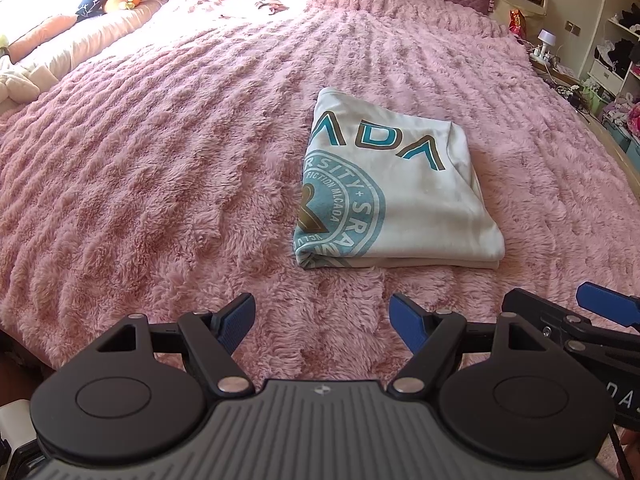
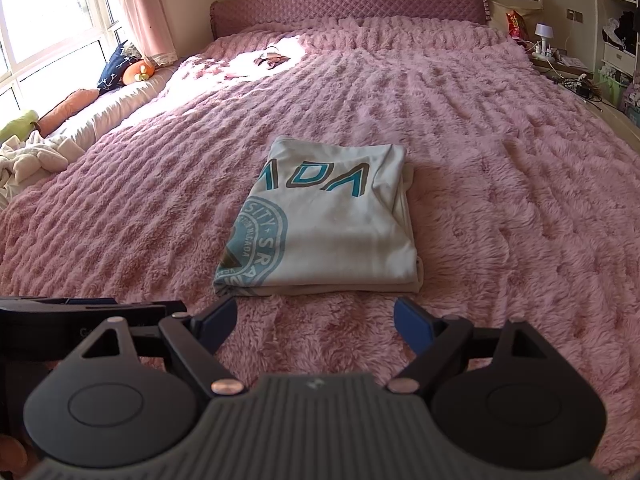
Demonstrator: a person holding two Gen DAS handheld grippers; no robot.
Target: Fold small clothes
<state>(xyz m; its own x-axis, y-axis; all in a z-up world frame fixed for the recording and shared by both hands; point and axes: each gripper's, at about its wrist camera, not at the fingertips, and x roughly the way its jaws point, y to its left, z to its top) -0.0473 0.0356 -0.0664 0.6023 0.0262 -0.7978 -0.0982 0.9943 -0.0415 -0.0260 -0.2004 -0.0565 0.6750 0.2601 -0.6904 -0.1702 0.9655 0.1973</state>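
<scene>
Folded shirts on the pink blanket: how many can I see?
1. The folded shirt lies mid-blanket, just ahead of both open grippers. A small item near the headboard is too glared to identify.

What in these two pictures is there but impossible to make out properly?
- Folded white T-shirt: the printed word and round seal are cut off at the folds in both views; the underside is hidden against the pink fuzzy bedspread.
- Small item near the headboard: washed out by sunlight in both views.
- Shelf contents: too small, cropped by the frame's right edge.
- Right tool: only partly inside the left wrist view.
</scene>
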